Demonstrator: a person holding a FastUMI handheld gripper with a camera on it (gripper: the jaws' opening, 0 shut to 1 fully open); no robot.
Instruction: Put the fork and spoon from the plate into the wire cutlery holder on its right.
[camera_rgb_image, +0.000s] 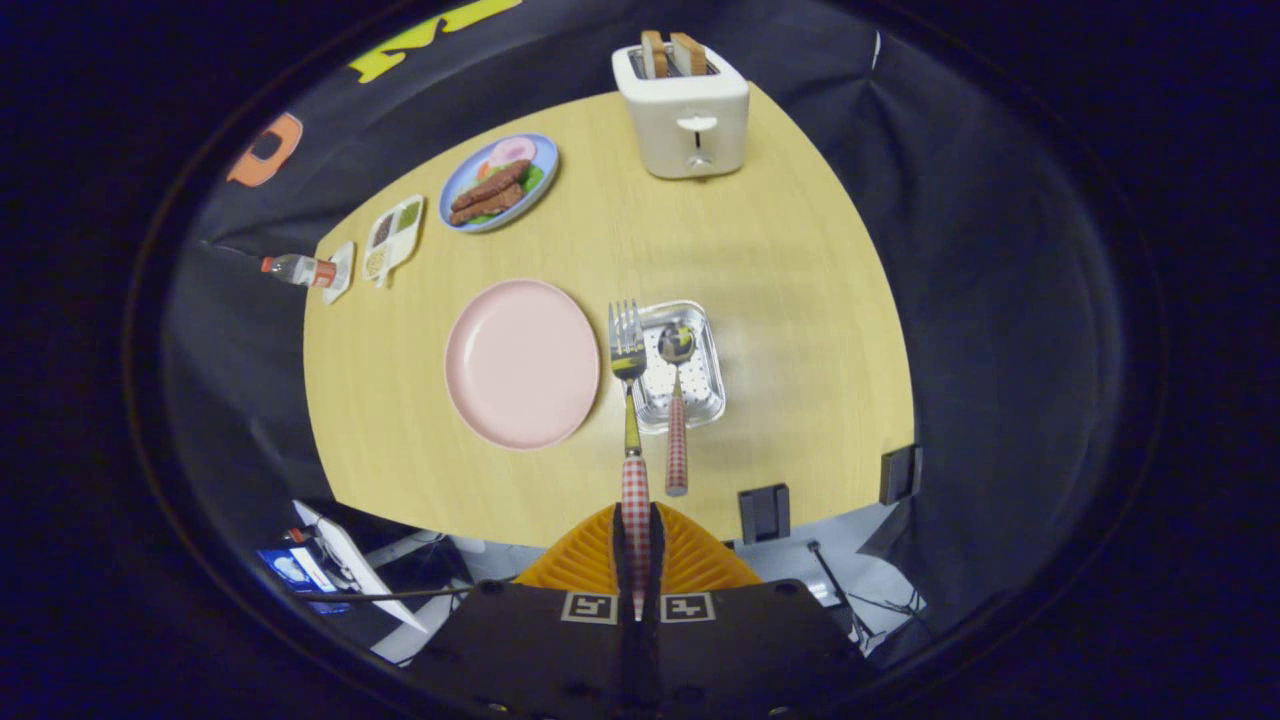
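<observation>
The fingers pinch the checked handle of the fork, which runs straight ahead from them, tines forward, held above the surface. The tines hang over the near-left rim of the holder, so my guess is a slight shift right would bring the fork over its opening. The spoon already rests in the holder, handle leaning out toward the near edge. The plate lies bare just left.
</observation>
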